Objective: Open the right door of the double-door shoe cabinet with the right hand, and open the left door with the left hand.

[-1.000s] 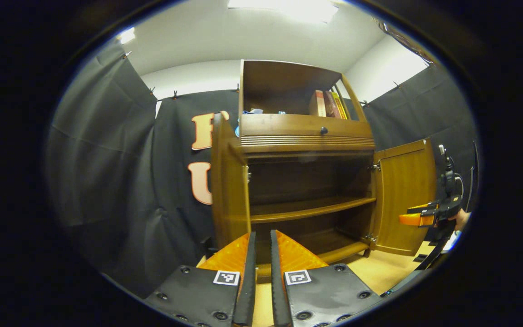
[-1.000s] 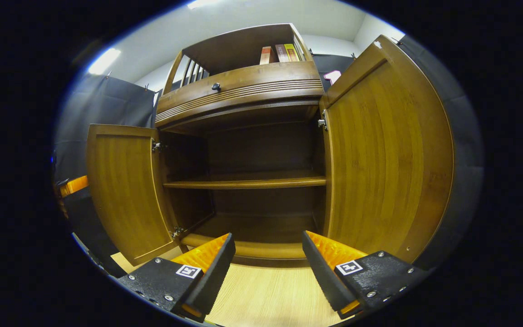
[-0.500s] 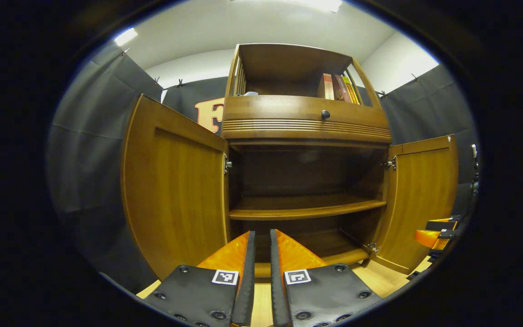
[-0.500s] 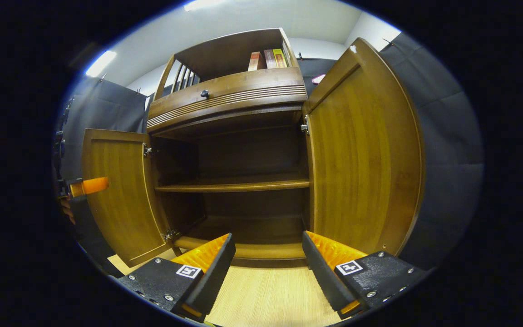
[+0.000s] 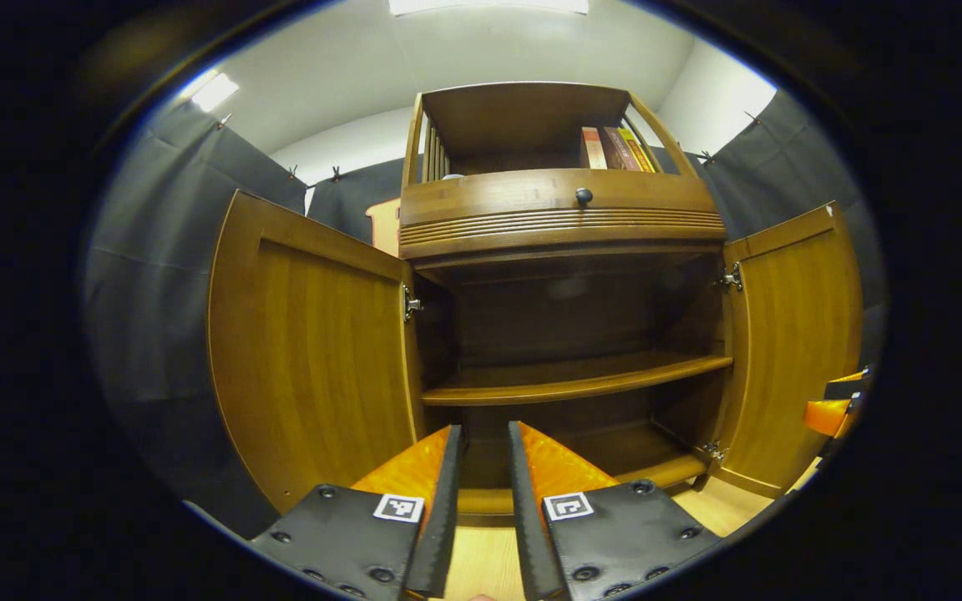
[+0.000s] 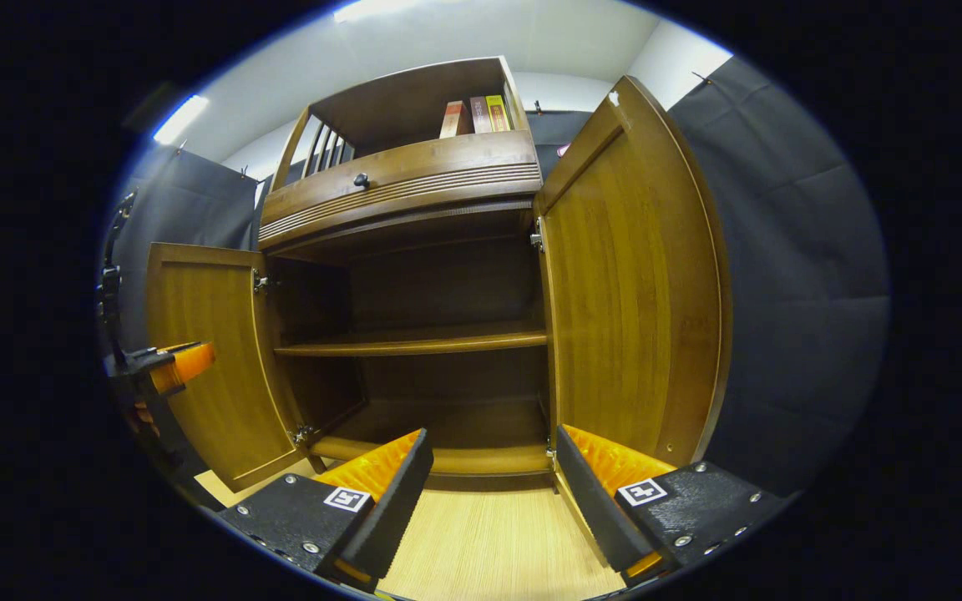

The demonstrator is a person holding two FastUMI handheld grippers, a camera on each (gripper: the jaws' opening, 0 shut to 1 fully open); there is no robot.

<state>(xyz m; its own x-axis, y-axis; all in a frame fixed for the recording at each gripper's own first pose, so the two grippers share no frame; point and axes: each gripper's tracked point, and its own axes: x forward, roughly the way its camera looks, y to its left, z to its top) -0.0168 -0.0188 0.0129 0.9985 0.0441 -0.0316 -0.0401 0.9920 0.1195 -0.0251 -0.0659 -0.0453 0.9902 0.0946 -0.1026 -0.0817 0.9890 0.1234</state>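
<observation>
Peeking past frame edge: right claw (image 5: 833, 411), half-cropped.

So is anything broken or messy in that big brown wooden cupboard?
Nothing stands out. The brown wooden shoe cabinet has its left door and right door swung open and hanging straight on their hinges. The shelf sits level and bare. Books stand upright on top.

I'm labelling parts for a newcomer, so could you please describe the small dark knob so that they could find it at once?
Start at the wooden shoe cabinet, whose two lower doors stand swung open. Above that open compartment runs a ribbed wooden front below the open top shelf with books. The knob sits near its middle: small, round and dark, the only knob visible on that front.
</observation>
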